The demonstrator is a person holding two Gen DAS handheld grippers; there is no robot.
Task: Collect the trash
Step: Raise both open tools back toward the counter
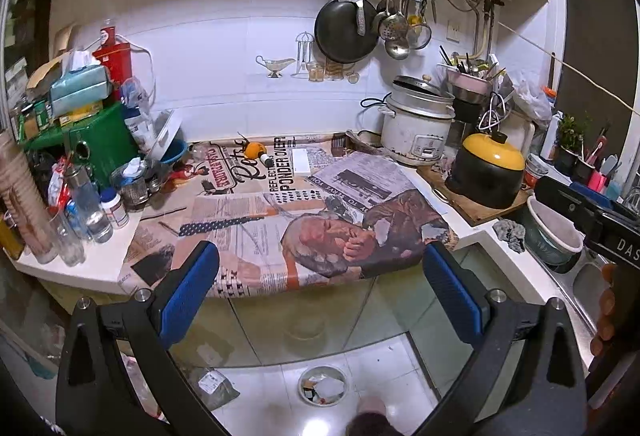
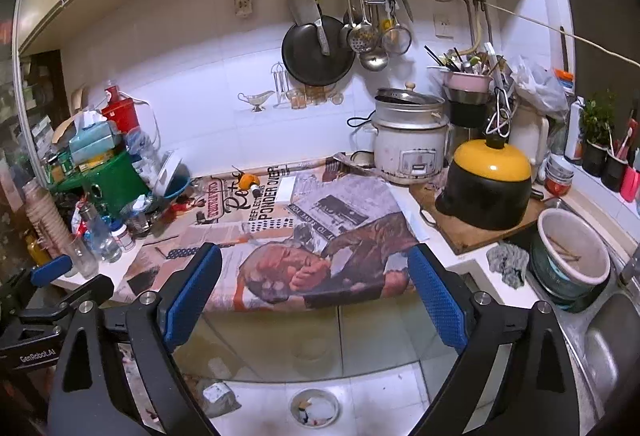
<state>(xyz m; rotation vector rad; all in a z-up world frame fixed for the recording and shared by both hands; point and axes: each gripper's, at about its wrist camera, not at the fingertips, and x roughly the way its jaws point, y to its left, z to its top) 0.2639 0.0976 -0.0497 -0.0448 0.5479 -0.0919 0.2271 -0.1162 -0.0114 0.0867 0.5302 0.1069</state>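
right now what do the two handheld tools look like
Both match: the left tool and right tool each have two glossy black arms with triangular cut-outs, silver bolt heads, and flat blue fingers with a dimpled rubbery texture. Seen from the right camera, the left tool's black body carries white "GenRobot.AI" lettering. No cables show.

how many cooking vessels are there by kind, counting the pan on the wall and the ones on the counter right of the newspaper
hanging black pan: 1
white rice cooker: 1
black pot with yellow lid: 1
total: 3
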